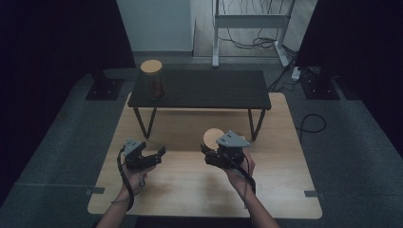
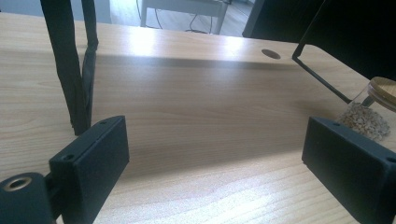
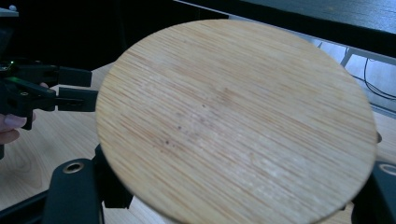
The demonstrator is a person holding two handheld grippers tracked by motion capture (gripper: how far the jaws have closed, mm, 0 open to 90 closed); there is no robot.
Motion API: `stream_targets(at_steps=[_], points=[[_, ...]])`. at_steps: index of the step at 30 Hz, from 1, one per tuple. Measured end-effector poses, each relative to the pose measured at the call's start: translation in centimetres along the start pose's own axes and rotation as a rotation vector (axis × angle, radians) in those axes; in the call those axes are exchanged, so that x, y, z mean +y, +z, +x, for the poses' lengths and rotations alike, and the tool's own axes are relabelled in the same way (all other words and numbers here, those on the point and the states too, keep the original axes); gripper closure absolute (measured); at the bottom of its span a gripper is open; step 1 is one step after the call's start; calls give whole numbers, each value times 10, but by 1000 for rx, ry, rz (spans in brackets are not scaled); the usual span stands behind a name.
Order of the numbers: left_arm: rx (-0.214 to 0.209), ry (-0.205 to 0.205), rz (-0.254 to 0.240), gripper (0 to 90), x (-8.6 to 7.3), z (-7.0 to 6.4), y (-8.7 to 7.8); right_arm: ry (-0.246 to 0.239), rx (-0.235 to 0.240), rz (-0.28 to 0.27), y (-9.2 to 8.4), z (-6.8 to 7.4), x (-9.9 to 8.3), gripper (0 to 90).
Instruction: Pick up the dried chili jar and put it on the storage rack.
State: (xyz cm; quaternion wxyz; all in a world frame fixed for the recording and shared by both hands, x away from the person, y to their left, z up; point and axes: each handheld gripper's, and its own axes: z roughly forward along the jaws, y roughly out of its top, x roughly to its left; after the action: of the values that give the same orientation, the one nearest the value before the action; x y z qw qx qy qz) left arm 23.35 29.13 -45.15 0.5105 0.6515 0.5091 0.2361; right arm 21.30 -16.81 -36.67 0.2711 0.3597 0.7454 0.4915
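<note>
My right gripper is shut on a glass jar whose round wooden lid shows just above its jaws, over the middle of the light wooden table. Seen up close in the right gripper view, that lid is tilted toward the camera and spans the space between the right gripper jaws. The left gripper view catches the jar at its right edge, pale grains inside. My left gripper stands open to the left of the jar, level above the table. Nothing lies between the jaws of the left gripper.
A low black bench stands across the far half of the table; its thin legs reach the wood. A second jar with a wooden lid stands on the bench's left end. A white metal frame and cables are on the floor behind.
</note>
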Motion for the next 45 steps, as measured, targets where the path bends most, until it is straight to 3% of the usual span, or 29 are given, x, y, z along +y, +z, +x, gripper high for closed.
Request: stream_targets(at_steps=[45], points=[[3,-3,10,70,1,0,1,6,-9,5,0,-4,2,255]])
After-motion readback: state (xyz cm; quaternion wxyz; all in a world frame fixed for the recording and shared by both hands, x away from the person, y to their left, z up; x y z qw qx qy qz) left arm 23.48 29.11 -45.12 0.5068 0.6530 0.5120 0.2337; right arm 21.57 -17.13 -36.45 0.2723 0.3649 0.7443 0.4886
